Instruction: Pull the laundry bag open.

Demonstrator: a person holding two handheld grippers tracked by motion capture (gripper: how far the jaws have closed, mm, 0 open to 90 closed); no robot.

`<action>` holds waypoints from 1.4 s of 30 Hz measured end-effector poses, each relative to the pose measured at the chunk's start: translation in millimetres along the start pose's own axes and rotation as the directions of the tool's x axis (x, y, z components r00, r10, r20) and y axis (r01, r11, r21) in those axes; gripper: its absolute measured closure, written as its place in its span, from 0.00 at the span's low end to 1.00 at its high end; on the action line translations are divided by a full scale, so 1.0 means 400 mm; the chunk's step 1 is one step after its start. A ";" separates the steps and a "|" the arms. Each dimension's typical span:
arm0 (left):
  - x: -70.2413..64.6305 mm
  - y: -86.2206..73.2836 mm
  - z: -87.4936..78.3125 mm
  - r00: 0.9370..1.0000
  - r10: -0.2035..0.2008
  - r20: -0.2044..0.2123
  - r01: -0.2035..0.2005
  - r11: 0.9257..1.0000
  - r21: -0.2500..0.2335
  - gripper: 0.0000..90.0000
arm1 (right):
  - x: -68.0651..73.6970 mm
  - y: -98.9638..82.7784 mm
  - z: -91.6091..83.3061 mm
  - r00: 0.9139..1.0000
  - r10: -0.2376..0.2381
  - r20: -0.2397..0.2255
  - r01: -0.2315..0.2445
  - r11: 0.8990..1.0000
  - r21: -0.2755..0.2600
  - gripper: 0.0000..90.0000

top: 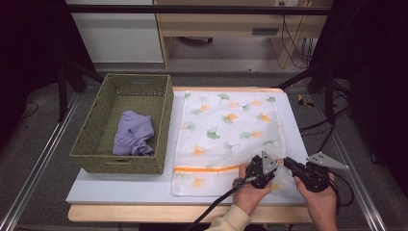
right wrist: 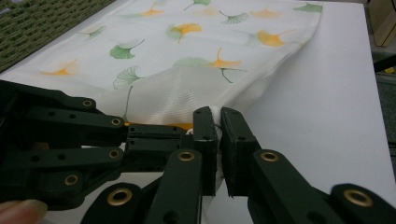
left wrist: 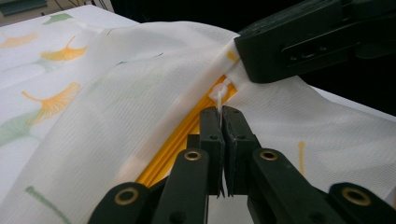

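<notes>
- White tabletop [top: 120,190] in a dim room, with pale cabinets and a wooden desk behind it, carries the work.
- On it lies a white mesh laundry bag [top: 226,130] printed with green and orange ginkgo leaves, spread flat to the right of a basket and reaching to the table's near edge.
- An orange zipper [top: 207,169] runs across the bag near that edge; in the left gripper view its yellow-orange teeth lead up to a small white zipper pull [left wrist: 220,92].
- Left gripper [left wrist: 220,119], held in the person's left hand [top: 250,192], has its jaws pinched together on the white pull, at the right end of the zipper.
- Right gripper [right wrist: 218,122], in the right hand [top: 320,199], is clamped on the bag's fabric at its near right corner, just beside the left gripper, lifting the mesh a little off the table.
- Well to the left stands an olive woven basket [top: 91,139], touching the bag's left edge, with a crumpled lilac garment [top: 133,134] inside.
</notes>
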State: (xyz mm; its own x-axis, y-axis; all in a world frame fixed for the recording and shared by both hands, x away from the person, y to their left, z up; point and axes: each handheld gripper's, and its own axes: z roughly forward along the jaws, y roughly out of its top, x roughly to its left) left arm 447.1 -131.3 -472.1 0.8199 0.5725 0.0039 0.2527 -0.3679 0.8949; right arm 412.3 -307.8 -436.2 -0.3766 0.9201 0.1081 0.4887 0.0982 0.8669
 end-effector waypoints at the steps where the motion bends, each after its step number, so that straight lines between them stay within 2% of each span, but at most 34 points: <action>1: -0.001 0.000 0.003 1.000 0.004 0.003 -0.004 1.000 0.003 0.96 | 0.000 0.000 0.000 1.000 0.000 0.001 0.000 1.000 0.000 0.95; 8: -0.004 0.000 0.012 1.000 0.000 -0.007 0.000 1.000 -0.006 0.94 | 0.000 -0.001 0.001 1.000 0.003 -0.001 -0.003 1.000 0.002 0.95; 15: -0.001 -0.001 0.016 1.000 -0.009 -0.016 0.009 1.000 -0.009 0.99 | 0.000 -0.001 0.003 1.000 0.003 -0.002 -0.003 1.000 0.007 0.95; 21: 0.000 -0.003 0.018 1.000 -0.015 -0.016 0.014 1.000 -0.010 0.99 | 0.000 -0.002 0.004 1.000 0.008 -0.004 -0.008 1.000 0.010 0.95; 27: -0.001 -0.004 0.021 0.999 -0.032 -0.021 0.031 0.999 -0.018 0.95 | 0.001 -0.002 0.005 1.000 0.011 -0.008 -0.011 1.000 0.016 0.95; 30: 0.001 -0.004 0.022 0.999 -0.038 -0.016 0.038 0.999 -0.021 0.93 | 0.001 -0.002 0.006 1.000 0.007 -0.008 -0.007 1.000 0.018 0.95; 35: 0.005 -0.007 0.030 0.999 -0.039 -0.007 0.039 0.999 -0.011 0.98 | 0.001 -0.003 0.008 1.000 0.006 -0.006 -0.006 1.000 0.026 0.95; 42: 0.005 -0.009 0.034 0.999 -0.051 0.000 0.051 0.999 -0.013 0.98 | 0.000 -0.004 0.009 1.000 0.008 -0.005 -0.008 1.000 0.029 0.95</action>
State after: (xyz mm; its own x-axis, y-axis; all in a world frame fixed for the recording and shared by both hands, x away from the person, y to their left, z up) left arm 454.8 -138.6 -481.4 0.8058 0.5907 -0.0412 0.2872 -0.3291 0.8996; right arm 414.3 -306.7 -439.1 -0.3767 0.9188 0.1181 0.5146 0.1015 0.8514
